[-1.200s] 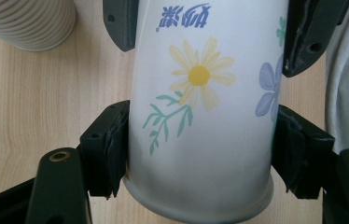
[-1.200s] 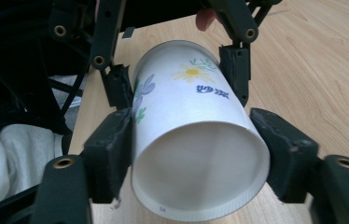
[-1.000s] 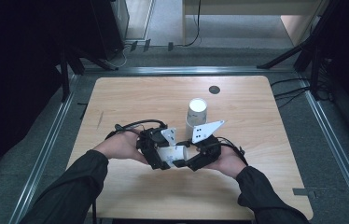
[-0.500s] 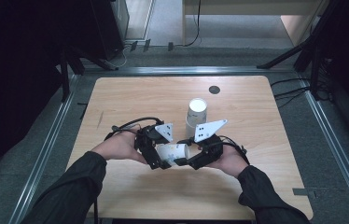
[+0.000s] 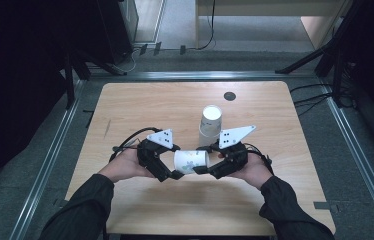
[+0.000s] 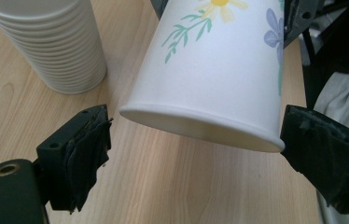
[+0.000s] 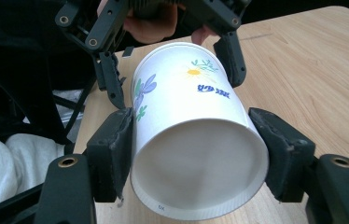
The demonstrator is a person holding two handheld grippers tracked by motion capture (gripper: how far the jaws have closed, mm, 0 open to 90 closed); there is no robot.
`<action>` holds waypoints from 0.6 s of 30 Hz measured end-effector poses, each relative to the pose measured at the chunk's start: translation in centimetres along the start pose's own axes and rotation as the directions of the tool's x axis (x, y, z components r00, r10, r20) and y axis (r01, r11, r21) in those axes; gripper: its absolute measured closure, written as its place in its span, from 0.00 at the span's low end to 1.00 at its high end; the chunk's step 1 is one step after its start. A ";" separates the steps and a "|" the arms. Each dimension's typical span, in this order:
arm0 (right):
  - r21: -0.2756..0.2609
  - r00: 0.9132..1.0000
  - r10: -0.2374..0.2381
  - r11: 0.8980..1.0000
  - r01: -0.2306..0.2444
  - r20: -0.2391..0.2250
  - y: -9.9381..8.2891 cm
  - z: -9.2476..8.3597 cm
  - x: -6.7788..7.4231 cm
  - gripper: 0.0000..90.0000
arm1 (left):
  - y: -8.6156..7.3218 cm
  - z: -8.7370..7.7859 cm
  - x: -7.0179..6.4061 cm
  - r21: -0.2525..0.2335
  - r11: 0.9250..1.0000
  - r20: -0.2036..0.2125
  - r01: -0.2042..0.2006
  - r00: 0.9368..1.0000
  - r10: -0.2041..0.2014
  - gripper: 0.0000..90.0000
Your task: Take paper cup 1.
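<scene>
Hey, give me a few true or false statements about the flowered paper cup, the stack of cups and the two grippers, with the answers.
1. The right gripper clamps the flowered paper cup. True.
2. The left gripper squeezes the cup. False: its pads stand apart from the cup's sides, the jaws having just been opening.
3. The stack of paper cups lies toppled. False: it stands upright on the table.
4. The flowered cup is held roughly on its side. True.
5. The flowered cup sits nested on the stack. False: it is apart from it, between the grippers.
</scene>
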State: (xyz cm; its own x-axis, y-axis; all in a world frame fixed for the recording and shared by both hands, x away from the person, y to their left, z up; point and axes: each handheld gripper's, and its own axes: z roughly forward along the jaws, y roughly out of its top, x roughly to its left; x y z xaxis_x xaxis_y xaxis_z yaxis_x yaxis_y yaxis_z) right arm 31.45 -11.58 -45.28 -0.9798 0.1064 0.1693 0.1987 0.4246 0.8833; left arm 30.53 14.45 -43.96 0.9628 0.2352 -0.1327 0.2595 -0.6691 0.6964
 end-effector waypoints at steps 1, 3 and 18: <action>-0.009 1.000 -0.002 1.000 0.002 -0.004 0.0 -0.1 -0.1 0.38 | -0.2 0.1 0.0 -0.014 1.000 0.003 0.006 1.000 -0.006 0.10; -0.014 1.000 -0.002 1.000 0.001 -0.008 -0.1 -0.2 -0.1 0.38 | -0.6 0.3 -0.2 -0.049 0.999 0.009 0.020 1.000 -0.020 0.10; -0.032 0.999 0.023 0.999 -0.025 -0.045 -0.3 -0.4 -0.2 0.38 | -1.7 1.3 -0.7 -0.196 0.976 0.051 0.093 0.995 -0.084 0.11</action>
State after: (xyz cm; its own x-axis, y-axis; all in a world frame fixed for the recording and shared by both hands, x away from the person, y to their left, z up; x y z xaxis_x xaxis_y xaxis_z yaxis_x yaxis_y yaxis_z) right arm 31.59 -12.08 -45.42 -0.9749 0.0756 0.2094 0.2221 0.3929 0.8924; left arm 29.50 14.53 -46.00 0.9401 0.2547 -0.2265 0.3277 -0.4931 0.8059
